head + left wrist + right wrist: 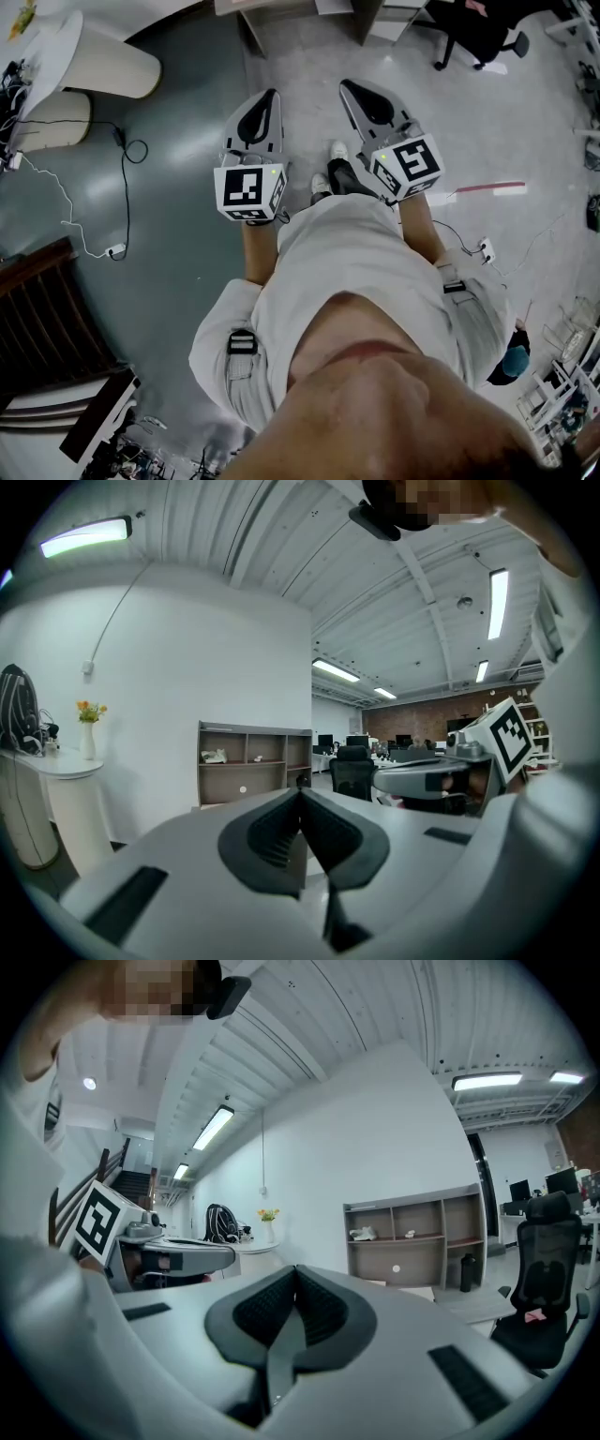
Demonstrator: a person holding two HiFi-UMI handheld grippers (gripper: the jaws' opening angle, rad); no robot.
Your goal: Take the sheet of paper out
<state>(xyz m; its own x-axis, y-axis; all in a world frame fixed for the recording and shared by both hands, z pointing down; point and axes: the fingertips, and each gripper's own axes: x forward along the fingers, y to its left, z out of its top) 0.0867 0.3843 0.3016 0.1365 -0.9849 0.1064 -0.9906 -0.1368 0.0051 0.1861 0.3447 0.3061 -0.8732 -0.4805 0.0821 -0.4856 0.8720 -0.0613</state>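
Over the grey floor [178, 216]: a person stands with both claws held out about level ahead of the waist, side by side and apart.
Left claw [301, 797]: clenched, pad tips touching, nothing between them.
Right claw [296, 1271]: clenched the same way, pads meeting at the tips, nothing gripped.
Markers: left cube [248, 190] and right cube [410, 164] sit at the near end of each claw, by the forearms.
Sheet of paper: cannot be made out in any view.
Ahead of the claws: brown shelf unit [253, 761] against a white wall, with a few small items on its upper shelves; black office chair [546, 1274] to its right.
Left side: white rounded surface [56, 771] carrying a vase of flowers [88, 731] and a dark backpack [17, 710].
Floor clutter: white cable [66, 206] running to a plug strip [114, 250].
Feet: white shoes [337, 150] show between the two claws in the head view.
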